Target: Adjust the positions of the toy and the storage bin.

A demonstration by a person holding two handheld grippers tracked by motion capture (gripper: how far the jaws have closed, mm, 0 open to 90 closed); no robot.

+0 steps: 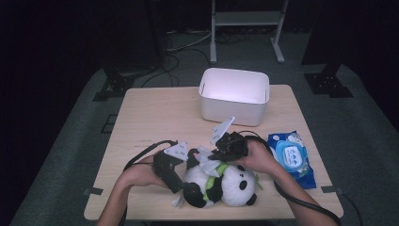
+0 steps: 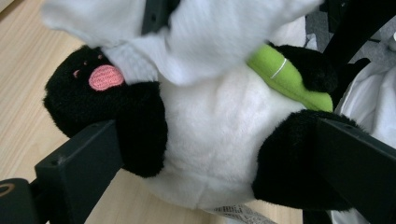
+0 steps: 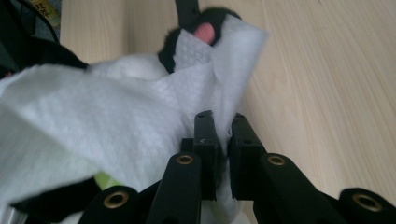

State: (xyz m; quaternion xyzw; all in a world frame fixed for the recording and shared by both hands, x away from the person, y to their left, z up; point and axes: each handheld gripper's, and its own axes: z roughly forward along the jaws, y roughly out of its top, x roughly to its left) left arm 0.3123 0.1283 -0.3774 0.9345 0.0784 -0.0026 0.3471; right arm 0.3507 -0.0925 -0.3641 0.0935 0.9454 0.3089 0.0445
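Two tongs, wipe pinched, panda clamped

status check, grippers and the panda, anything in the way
Left gripper clamped on panda plush. Right gripper pinching white wipe over the panda. Wipes pack beside, clear of the work.

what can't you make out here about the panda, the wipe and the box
- Panda: high view, its lower half sits behind the left tongs; left gripper view crops its head.
- Wipe: right gripper view, its edges run out of frame, blurred.
- Box: high view, glare whites out the inside.
- Pack: print too small.
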